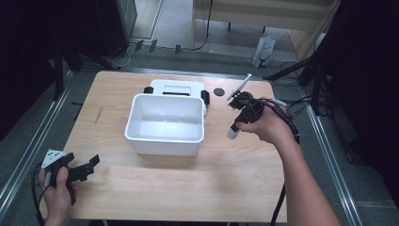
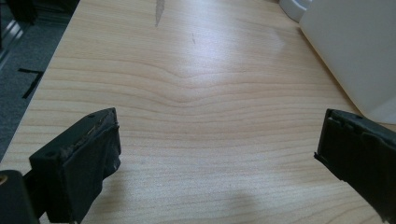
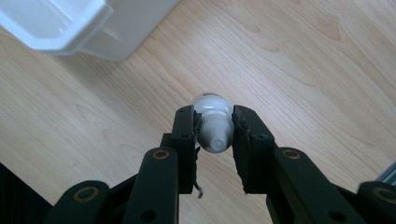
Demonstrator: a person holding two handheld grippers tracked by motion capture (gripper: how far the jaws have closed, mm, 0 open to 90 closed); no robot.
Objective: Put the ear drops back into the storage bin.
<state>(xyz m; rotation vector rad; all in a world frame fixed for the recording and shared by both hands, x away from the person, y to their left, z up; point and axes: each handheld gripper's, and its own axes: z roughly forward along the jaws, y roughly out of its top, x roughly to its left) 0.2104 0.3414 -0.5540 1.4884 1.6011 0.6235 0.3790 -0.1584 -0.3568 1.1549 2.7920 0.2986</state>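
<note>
Right claw (image 3: 214, 133) clamps white bottle (image 3: 214, 122) | left claw (image 2: 219, 154) apart | tub (image 1: 164, 123) beside

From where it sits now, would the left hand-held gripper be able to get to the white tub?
Probably yes. The left hand-held gripper is open and holds nothing, and bare table lies between it and the white tub. In the left gripper view the tub's wall stands ahead with nothing in between.
</note>
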